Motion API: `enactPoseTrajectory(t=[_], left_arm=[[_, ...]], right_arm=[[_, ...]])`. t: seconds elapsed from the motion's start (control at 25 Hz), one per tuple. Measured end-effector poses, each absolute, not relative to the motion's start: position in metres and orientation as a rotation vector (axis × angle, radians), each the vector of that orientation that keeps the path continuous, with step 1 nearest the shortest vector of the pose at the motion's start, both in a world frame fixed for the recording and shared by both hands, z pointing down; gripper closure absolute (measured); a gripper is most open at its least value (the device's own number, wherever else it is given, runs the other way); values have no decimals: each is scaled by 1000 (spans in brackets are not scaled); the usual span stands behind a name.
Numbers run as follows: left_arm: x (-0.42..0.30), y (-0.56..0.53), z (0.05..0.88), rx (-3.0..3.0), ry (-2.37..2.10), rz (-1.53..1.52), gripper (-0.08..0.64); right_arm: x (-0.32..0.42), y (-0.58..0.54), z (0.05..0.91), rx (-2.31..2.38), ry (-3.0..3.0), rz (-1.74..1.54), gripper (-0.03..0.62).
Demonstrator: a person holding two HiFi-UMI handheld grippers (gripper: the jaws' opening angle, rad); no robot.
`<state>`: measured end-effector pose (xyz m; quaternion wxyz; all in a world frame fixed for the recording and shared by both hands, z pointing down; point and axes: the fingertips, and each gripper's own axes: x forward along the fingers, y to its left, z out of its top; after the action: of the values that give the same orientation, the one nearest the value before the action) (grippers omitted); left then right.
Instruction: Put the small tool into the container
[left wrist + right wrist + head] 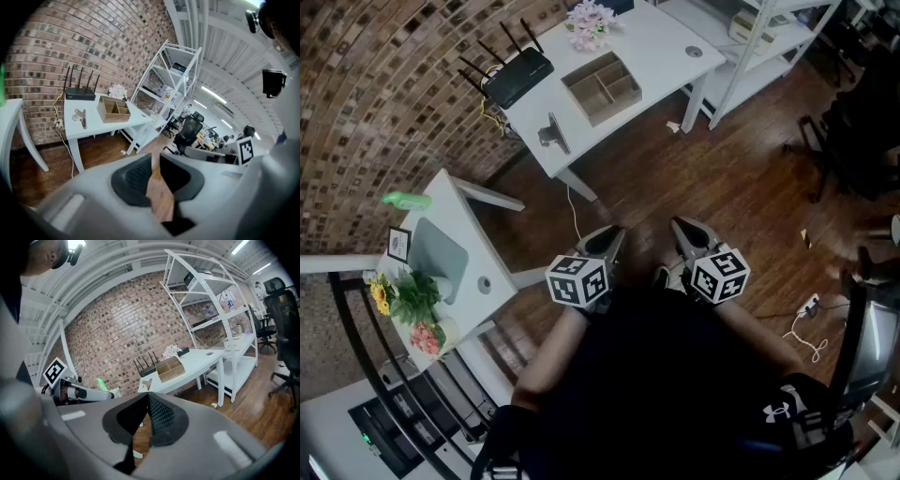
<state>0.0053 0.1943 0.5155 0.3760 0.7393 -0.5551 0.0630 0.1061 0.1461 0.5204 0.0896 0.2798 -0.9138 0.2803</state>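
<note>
The container (602, 88) sits mid-tabletop (661, 52). The small tool (553, 134) lies left of it, near the front left corner. A router (517, 77) stands at the back left corner, flowers (589, 25) behind the container at the back edge. A shelf unit (769, 37) stands right of the tabletop.

Pale matt wood container (602, 86), smooth white table (666, 42), shiny metal small tool (553, 134), rough brick wall (384, 75), glossy dark wooden floor (722, 178), black plastic router (517, 77).
</note>
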Motion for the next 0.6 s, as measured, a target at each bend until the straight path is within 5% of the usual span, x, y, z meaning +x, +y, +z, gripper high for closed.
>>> enactPoseTrajectory(t=[0.6], left_arm=[[-181,78,545,1762,-1611,120,458]], right_arm=[[50,52,524,967,-2625,786,589]])
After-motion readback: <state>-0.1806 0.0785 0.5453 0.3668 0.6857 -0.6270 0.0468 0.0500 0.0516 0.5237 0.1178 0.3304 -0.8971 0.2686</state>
